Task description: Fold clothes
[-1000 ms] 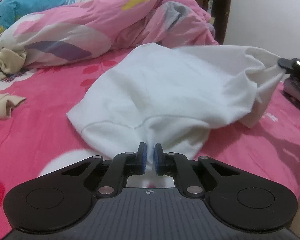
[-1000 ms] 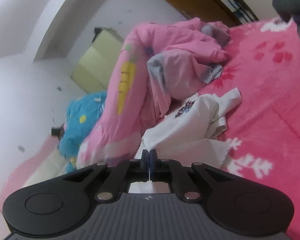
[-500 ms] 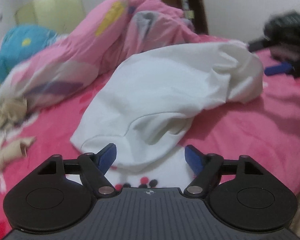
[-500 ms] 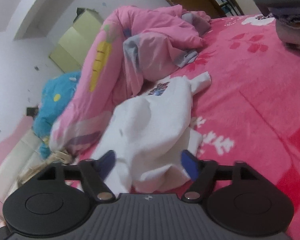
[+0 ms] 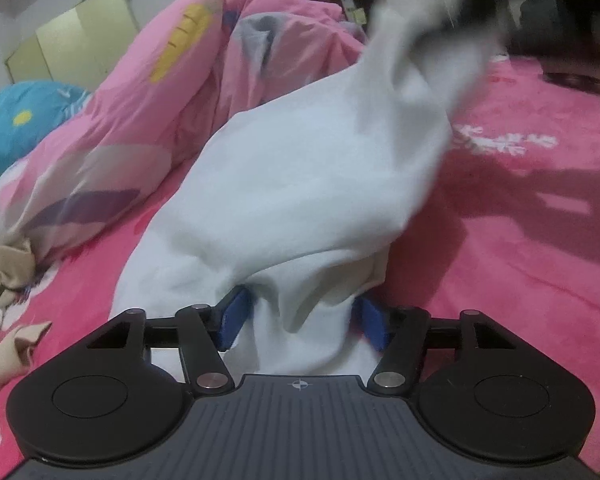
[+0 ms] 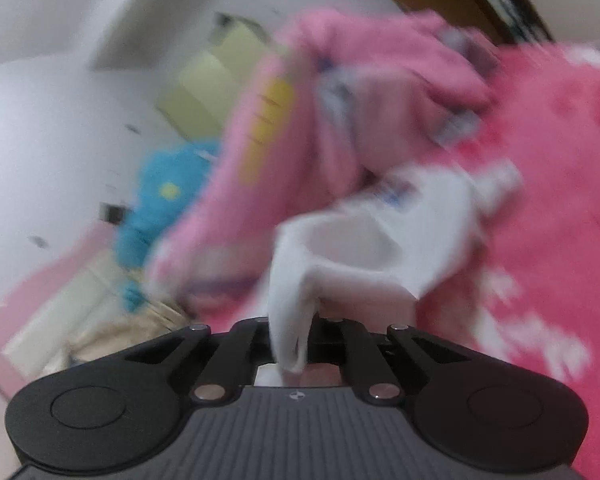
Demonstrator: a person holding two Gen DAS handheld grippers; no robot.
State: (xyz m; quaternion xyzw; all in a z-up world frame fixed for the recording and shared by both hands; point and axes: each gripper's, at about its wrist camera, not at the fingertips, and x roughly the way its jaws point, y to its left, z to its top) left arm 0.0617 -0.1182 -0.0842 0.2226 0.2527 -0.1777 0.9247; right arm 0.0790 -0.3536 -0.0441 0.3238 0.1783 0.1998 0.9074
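A white garment (image 5: 300,184) lies crumpled on the pink bed (image 5: 520,208). In the left wrist view its near edge bunches between the blue pads (image 5: 234,318) of my left gripper (image 5: 300,320), whose jaws are closing around the fold. The garment's far corner is lifted toward the top right, where a dark blurred shape holds it. In the blurred right wrist view my right gripper (image 6: 296,332) is shut on a pinch of the same white garment (image 6: 380,248), which drapes away from the fingers down to the bed.
A rumpled pink quilt (image 5: 172,80) with a carrot print is heaped behind the garment. A blue cushion (image 5: 24,120) lies at far left, with beige clothes (image 5: 4,276) on the bed's left edge. Dark folded items (image 5: 552,24) sit at top right.
Both grippers let go of the garment, opened wide, then closed in on new spots. The right one has pinched the cloth and lifted it; the left has moved in on the near edge.
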